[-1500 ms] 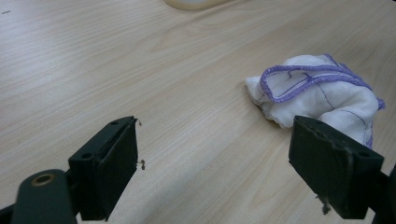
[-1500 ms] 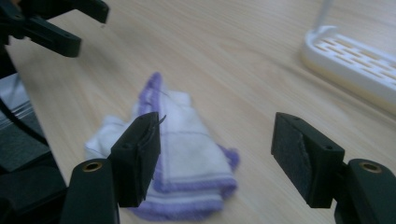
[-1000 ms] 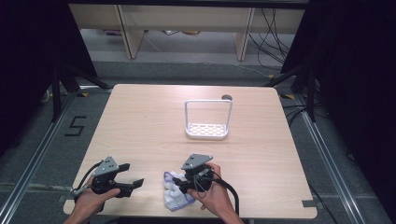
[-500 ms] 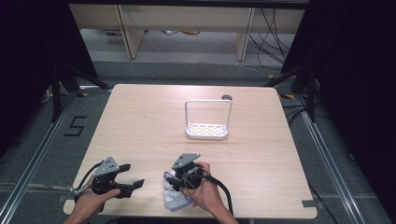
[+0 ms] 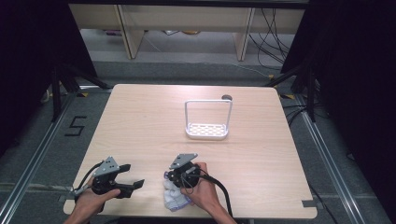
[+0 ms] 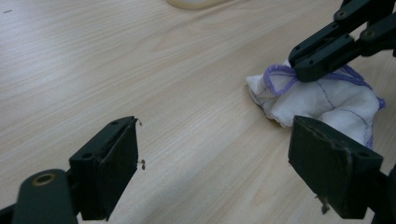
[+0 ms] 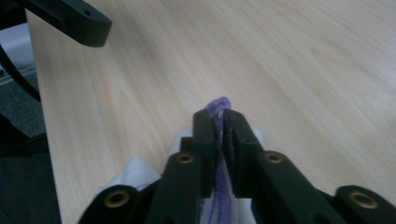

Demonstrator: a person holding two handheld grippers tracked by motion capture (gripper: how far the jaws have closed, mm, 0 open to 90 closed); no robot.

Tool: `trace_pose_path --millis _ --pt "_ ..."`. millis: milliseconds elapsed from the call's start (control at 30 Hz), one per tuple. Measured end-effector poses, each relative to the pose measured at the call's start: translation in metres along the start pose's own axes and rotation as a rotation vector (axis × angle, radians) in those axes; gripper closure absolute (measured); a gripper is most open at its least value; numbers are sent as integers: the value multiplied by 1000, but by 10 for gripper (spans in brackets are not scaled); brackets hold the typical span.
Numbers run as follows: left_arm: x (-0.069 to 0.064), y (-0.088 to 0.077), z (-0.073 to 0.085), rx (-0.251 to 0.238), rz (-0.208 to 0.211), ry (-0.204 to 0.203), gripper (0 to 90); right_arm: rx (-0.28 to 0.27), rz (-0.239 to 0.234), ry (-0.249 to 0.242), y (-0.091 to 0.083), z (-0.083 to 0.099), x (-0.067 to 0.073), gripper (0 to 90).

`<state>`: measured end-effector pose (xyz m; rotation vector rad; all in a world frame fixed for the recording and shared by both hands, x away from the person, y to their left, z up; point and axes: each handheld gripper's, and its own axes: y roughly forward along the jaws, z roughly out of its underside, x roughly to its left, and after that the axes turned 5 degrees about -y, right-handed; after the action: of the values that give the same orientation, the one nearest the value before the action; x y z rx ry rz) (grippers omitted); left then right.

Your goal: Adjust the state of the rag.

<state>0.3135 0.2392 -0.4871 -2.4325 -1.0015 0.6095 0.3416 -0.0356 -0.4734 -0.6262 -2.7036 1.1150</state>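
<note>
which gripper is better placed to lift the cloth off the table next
Right. The right gripper has just closed its jaws on the purple-edged hem of the white cloth. The left gripper is open, beside the cloth and apart from it, holding nothing.

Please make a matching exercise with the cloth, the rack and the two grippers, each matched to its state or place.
Things:
1. cloth
2. rack
3. left gripper
4. right gripper

States or places:
A. open, holding nothing
B. upright, far from both hands
C. pinched at its purple edge
D. shut on fabric

Pairs: 1-C, 2-B, 3-A, 4-D
</note>
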Motion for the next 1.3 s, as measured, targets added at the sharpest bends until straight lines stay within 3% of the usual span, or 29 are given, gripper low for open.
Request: trace_pose_path --millis 200,267,333,400,567,633,700,800,867,933,967,1067,1133,1267,1300 --pt "-3 3 1 1 16 7 153 -52 31 -31 -28 -1 -5 886" --pt "-5 5 0 4 34 5 153 -73 32 0 -41 2 -7 886" --pt "-6 5 0 7 40 3 153 -81 38 -2 -44 3 -8 887" --pt "-8 8 0 14 85 -1 153 -108 46 16 -56 5 -10 889" --pt "-15 13 -2 28 99 24 151 -140 61 23 -78 6 -14 891" --pt "-17 15 -3 30 86 32 151 -169 82 5 -94 10 -17 892" --pt "-17 17 -3 31 96 38 151 -167 77 16 -98 11 -18 892" --pt "-20 20 -7 30 105 42 150 -191 111 72 -120 24 -24 892" --pt "-23 20 -9 35 108 43 151 -200 115 70 -129 30 -29 893" --pt "-28 23 -12 43 118 66 152 -199 124 78 -133 34 -32 892" --pt "-33 28 -15 58 139 86 156 -194 144 105 -138 43 -37 892" --pt "-42 37 -18 65 150 110 162 -187 163 132 -141 55 -44 892" --pt "-53 53 -24 101 178 154 190 -150 165 205 -140 74 -49 892" --pt "-59 73 -29 133 198 172 227 -123 183 227 -135 94 -60 892" --pt "-61 84 -32 152 213 174 264 -103 170 275 -132 103 -62 892"
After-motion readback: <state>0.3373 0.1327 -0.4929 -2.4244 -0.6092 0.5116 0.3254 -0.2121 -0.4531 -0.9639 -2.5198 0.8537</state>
